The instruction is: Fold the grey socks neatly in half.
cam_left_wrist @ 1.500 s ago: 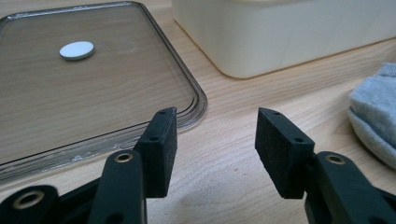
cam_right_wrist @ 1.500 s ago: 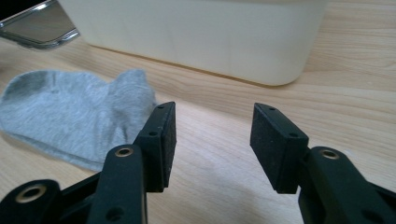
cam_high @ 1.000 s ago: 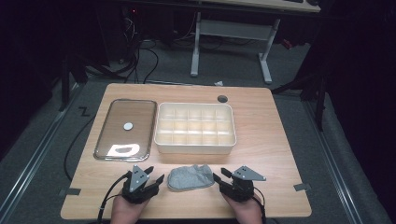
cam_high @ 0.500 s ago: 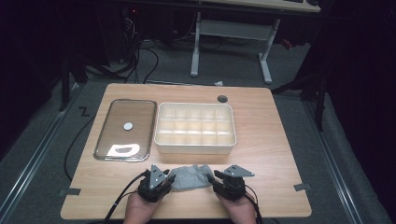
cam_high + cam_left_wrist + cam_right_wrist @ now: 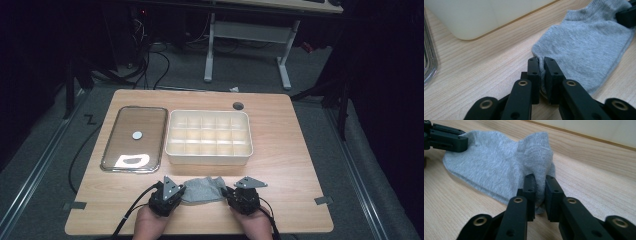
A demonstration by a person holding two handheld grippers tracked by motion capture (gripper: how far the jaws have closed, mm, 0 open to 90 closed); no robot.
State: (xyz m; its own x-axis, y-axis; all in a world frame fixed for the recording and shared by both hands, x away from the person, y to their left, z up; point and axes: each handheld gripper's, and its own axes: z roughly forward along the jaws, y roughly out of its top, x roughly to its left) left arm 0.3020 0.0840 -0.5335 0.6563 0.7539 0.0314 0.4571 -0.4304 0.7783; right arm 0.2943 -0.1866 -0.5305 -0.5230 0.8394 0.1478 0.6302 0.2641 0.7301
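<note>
A grey sock [image 5: 202, 190] lies on the wooden table near its front edge, between the two grippers. My left gripper [image 5: 181, 194] has just been closing its jaws and now pinches the sock's left end [image 5: 586, 47], with the fabric edge squeezed between the pads [image 5: 541, 67]. My right gripper [image 5: 227, 194] has also just been closing and now grips a raised fold at the sock's right end [image 5: 494, 167], with cloth bunched between its pads [image 5: 539, 187]. In each gripper view the other gripper's jaws hold the far end of the sock [image 5: 626, 17] [image 5: 449, 140].
A white box [image 5: 209, 152] divided into several compartments stands just behind the sock. To its left lies a metal tray [image 5: 134, 136] with a small white disc on it. A dark round hole [image 5: 238, 105] sits near the table's back edge. A person's hands hold the grippers at the front edge.
The left gripper moved right up to the sock's left end. Both grippers' jaws closed on the sock, which is now slightly bunched between them.
</note>
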